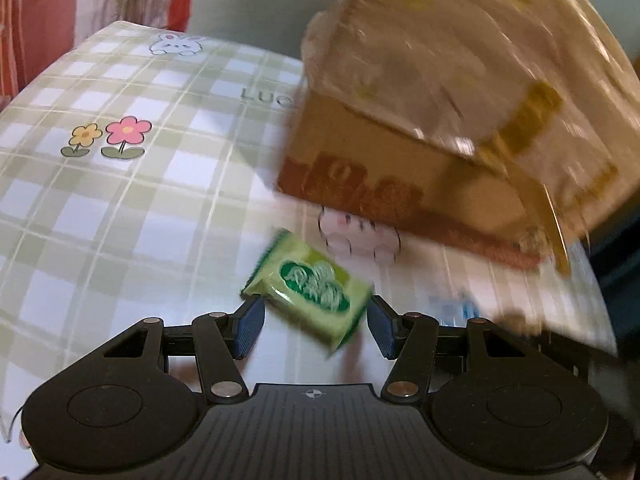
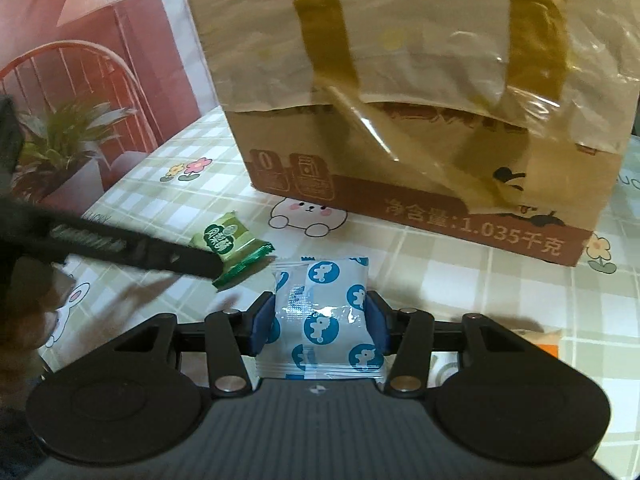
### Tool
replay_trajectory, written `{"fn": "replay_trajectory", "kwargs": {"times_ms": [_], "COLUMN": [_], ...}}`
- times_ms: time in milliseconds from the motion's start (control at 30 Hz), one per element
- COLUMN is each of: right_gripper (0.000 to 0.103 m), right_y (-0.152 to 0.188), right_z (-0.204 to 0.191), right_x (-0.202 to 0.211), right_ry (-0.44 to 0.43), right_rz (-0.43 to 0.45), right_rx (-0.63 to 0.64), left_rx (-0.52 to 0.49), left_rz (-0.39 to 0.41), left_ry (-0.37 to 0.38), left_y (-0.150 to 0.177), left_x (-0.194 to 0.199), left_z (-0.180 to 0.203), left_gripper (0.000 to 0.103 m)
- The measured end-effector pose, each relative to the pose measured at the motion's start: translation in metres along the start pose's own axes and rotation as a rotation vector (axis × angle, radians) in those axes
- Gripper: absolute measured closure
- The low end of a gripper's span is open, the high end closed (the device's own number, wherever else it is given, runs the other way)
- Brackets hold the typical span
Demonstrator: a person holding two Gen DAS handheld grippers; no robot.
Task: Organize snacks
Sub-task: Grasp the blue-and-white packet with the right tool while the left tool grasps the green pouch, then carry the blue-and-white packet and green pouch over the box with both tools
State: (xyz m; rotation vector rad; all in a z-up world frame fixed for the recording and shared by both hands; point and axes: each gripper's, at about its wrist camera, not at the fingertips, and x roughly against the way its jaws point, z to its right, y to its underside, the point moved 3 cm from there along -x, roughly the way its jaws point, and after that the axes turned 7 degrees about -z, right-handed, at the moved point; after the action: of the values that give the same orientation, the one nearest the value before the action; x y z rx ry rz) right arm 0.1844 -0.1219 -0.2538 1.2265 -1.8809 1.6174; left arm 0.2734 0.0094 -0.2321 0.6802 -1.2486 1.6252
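Observation:
A green snack packet (image 1: 308, 284) lies tilted on the checked tablecloth (image 1: 120, 200). It sits between the blue pads of my left gripper (image 1: 316, 320), which stands open around it; the pads are close to its ends without squeezing it. In the right wrist view the same green packet (image 2: 226, 240) shows with a left finger (image 2: 140, 248) reaching over it. My right gripper (image 2: 320, 320) is shut on a white packet with blue round prints (image 2: 320, 300), its pads pressing both sides. That packet rests on the tablecloth (image 2: 440, 280).
A big cardboard box (image 2: 400, 160) with a clear plastic bag with yellow handles draped over it stands just behind both packets (image 1: 400, 160). A pink paper bag printed with a chair and a plant (image 2: 100, 80) stands at the left. Something orange (image 2: 544, 344) lies at the right.

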Motion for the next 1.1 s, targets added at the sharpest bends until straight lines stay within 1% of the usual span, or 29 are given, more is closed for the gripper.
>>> {"fn": "replay_trajectory", "kwargs": {"times_ms": [100,167,333,433,467,533,667,767,833,933,1100], "right_gripper": [0.052,0.052,0.052,0.052,0.052,0.052,0.052,0.052,0.052,0.052,0.053], "right_y": [0.002,0.002,0.002,0.003,0.003,0.003,0.003,0.004,0.004,0.004,0.004], "right_z": [0.002,0.003,0.004,0.005,0.005,0.006,0.004,0.004,0.005,0.005,0.007], "right_x": [0.001,0.001,-0.001,0.0,0.0,-0.001,-0.001,0.0,0.0,0.001,0.002], "right_ry": [-0.007,-0.008,-0.013,-0.014,-0.014,-0.016,-0.017,-0.019,-0.023,-0.029,-0.044], "right_rz": [0.002,0.003,0.005,0.007,0.008,0.009,0.009,0.01,0.011,0.011,0.008], "right_rx": [-0.006,-0.006,-0.011,-0.015,-0.015,-0.016,-0.015,-0.016,-0.02,-0.025,-0.045], "left_rx": [0.012,-0.01,-0.16,-0.203,-0.203,-0.191,-0.17,-0.131,-0.107,-0.099,-0.089], "left_rz": [0.007,0.011,0.048,0.068,0.074,0.085,0.094,0.102,0.116,0.142,0.208], "left_ry": [-0.02,-0.038,-0.147,-0.19,-0.199,-0.221,-0.21,-0.204,-0.191,-0.179,-0.176], "left_y": [-0.012,-0.016,-0.009,-0.002,-0.001,0.002,0.011,0.023,0.033,0.044,0.045], "left_x": [-0.009,-0.015,-0.026,-0.028,-0.028,-0.025,-0.016,-0.008,0.004,0.02,0.046], "left_z": [0.007,0.015,0.041,0.049,0.05,0.048,0.042,0.037,0.031,0.023,0.018], "left_gripper": [0.044,0.044,0.043,0.044,0.045,0.058,0.06,0.06,0.06,0.06,0.06]}}
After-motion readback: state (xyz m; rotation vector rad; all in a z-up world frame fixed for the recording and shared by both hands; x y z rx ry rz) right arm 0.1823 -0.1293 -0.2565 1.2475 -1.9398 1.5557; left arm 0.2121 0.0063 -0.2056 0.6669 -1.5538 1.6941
